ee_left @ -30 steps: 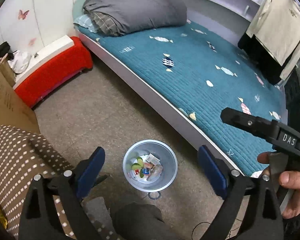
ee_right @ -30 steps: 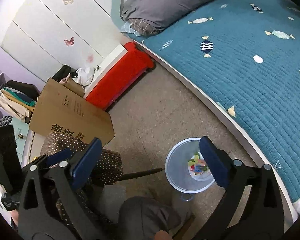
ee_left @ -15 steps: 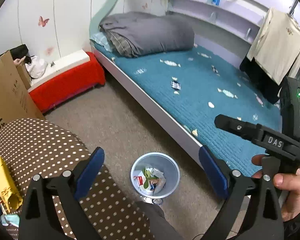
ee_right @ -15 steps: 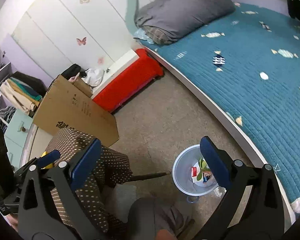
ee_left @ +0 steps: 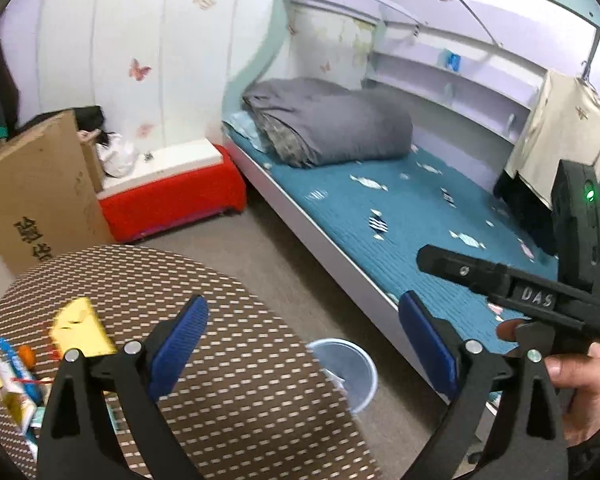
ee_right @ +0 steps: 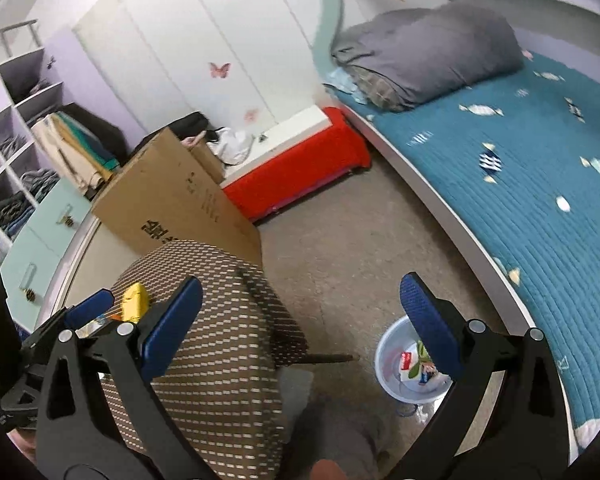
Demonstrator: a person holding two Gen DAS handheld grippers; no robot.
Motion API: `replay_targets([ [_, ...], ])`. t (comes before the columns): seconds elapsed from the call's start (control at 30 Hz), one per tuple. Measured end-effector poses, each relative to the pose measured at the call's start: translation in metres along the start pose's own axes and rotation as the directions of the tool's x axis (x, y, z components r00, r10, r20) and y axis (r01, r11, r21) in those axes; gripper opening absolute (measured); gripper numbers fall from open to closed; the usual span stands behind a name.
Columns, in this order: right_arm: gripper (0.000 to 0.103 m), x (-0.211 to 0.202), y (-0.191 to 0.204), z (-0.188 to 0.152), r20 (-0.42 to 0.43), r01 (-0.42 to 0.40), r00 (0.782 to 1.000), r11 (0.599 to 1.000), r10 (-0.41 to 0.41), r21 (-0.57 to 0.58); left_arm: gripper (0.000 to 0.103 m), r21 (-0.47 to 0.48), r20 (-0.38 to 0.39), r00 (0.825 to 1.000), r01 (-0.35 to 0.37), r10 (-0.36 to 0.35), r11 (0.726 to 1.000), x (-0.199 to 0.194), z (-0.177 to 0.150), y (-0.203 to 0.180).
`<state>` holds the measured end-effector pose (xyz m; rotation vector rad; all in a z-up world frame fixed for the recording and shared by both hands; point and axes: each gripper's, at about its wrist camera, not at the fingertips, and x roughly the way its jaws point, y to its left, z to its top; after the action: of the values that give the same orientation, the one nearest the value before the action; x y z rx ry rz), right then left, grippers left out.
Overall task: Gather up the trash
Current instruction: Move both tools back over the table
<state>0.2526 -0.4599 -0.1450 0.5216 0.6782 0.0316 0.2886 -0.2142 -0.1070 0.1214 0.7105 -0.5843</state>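
A round table [ee_left: 228, 392] under a brown dotted cloth fills the lower left of the left wrist view. On its left part lie a yellow wrapper [ee_left: 78, 330] and several small packets [ee_left: 12, 380]. My left gripper [ee_left: 304, 342] hovers open over the table's right edge, holding nothing. A clear trash bin [ee_left: 350, 368] stands on the floor beside the table. The right wrist view shows the bin [ee_right: 386, 376] with wrappers [ee_right: 414, 364] inside. My right gripper [ee_right: 300, 328] is open and empty above the floor, between the table [ee_right: 220, 380] and the bin.
A cardboard box [ee_right: 172, 200] leans behind the table. A red-covered bench [ee_right: 300, 168] sits against the wall. The bed with a teal quilt [ee_left: 400, 220] and grey duvet [ee_left: 332, 128] runs along the right. Clothes [ee_left: 560, 132] hang at the far right.
Both grippers have risen and tilted up from above the bin toward the table. The tabletop and the trash on it have come into view. Both stay open.
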Motion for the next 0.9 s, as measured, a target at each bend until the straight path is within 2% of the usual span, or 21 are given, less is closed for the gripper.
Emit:
replay_targets([
  [0.17,0.097,0.0,0.042,0.001,0.009,-0.03,0.999,0.997,0.031,-0.07,0.094,-0.017,0.068,0.993,-0.092,0.093,0.996,-0.033,-0.005,0.026],
  [0.43,0.097,0.015,0.109,-0.007,-0.02,-0.075,0.997,0.979,0.073,-0.188,0.095,-0.127,0.13,0.966,-0.207,0.223,0.97,-0.084,-0.026,0.083],
  [0.67,0.097,0.04,0.157,-0.021,-0.069,-0.101,0.994,0.956,0.085,-0.276,0.095,-0.225,0.113,0.944,-0.279,0.309,0.934,-0.108,-0.057,0.129],
  [0.9,0.097,0.066,0.195,-0.042,-0.13,-0.128,0.988,0.929,0.087,-0.346,0.095,-0.303,0.056,0.913,-0.37,0.403,0.879,-0.121,-0.092,0.174],
])
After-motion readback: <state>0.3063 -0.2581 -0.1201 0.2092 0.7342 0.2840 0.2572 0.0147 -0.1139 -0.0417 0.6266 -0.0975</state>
